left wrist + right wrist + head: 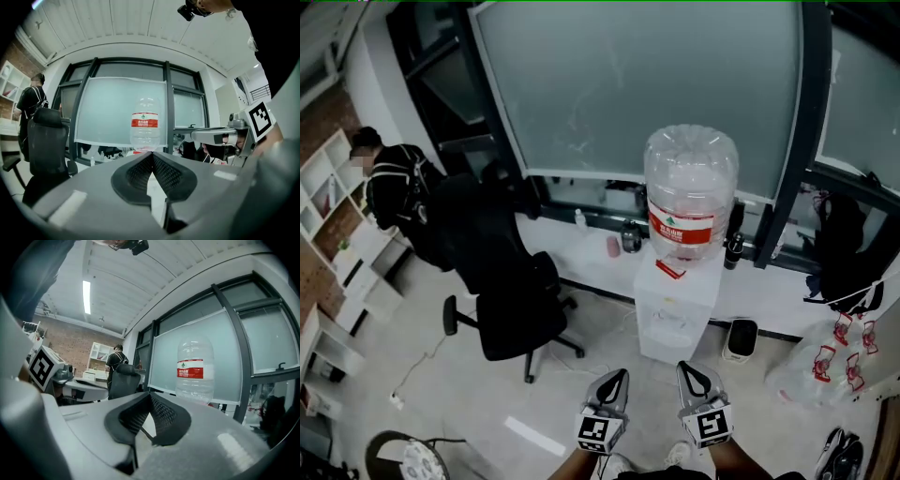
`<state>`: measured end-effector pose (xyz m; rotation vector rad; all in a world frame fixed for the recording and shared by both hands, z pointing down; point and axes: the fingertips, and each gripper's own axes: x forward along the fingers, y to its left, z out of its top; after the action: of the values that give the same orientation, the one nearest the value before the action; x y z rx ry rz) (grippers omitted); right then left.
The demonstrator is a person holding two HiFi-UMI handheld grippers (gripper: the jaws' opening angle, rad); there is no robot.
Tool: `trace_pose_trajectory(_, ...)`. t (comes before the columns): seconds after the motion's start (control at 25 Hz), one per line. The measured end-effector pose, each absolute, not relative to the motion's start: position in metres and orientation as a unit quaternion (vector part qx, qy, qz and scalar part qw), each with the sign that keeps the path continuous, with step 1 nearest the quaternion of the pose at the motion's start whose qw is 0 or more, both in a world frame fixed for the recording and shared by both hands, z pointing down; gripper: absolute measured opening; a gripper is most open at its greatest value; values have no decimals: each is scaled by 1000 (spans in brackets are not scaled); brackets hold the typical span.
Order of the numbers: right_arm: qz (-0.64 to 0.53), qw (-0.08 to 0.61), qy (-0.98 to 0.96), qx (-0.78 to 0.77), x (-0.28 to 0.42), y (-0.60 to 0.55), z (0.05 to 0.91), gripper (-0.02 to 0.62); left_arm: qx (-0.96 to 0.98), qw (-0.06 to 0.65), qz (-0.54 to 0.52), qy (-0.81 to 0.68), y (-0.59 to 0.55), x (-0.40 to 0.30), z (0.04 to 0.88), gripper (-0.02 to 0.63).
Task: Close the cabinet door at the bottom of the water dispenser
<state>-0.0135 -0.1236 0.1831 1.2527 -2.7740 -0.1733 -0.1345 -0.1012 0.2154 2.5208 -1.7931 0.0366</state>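
Well, the left tool (pixel 151 157) has its jaws pressed together with nothing between them. The right tool (pixel 150 397) is likewise closed and empty (its tips meet in its own view). Seen from the head, both sit side by side low in the frame. They are aimed at the dispenser (pixel 675 300) and well apart from it. The dispenser stands on the floor (pixel 487 394) below the window, with a clear, red-labelled bottle (pixel 691 192) upside down on top. Its door (pixel 664 345) faces the tools, but the angle is too steep to tell whether it is shut. A black chair (pixel 511 281) stands to the left, with a person (pixel 389 183) beyond it. A printed bag (pixel 825 361) lies to the right.
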Motion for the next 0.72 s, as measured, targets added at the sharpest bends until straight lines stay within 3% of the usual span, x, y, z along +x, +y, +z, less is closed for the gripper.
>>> trace_pose_trajectory(0.72,-88,51,-906,411,-13,-120,165,0,817,-2,6,-577,-93,-123,192,18)
